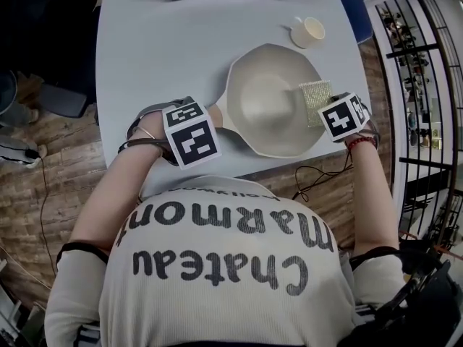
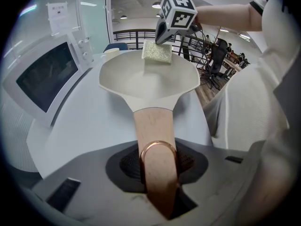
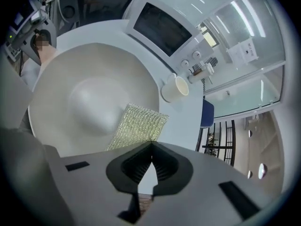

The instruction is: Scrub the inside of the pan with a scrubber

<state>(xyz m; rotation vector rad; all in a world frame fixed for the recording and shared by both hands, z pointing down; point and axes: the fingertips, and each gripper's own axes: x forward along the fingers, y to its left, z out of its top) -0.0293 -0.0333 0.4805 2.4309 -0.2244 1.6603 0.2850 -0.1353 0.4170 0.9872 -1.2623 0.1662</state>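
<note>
Found the left gripper [image 2: 159, 168] pinching the pan's wooden handle [image 2: 154, 124], pads pressed on both sides at its copper ring [image 2: 157, 147]. Found the right gripper [image 3: 151, 147] closed tip to tip on one edge of the scrubber [image 3: 138, 125], a glittery pale-gold pad. Saw that nip only in the right gripper view. From the left gripper view, made out instead the scrubber hanging upright under the gripper, by the pan's far rim. Could not tell whether it touched the pan [image 1: 264, 96].

Got the layout from the head view alone: pan on a grey table [image 1: 159, 49], handle pointing lower left toward the person, long axis running up and right to the bowl, scrubber over the pan's right inner wall. Spotted a mug [image 1: 309, 32] just beyond the pan and a microwave [image 3: 162, 29] farther beyond.

Read "Chateau" and "Marmon" on the shirt [image 1: 217, 295], upside down, only in the head view. Could not read the posted sheet [image 3: 247, 51] past the microwave.
</note>
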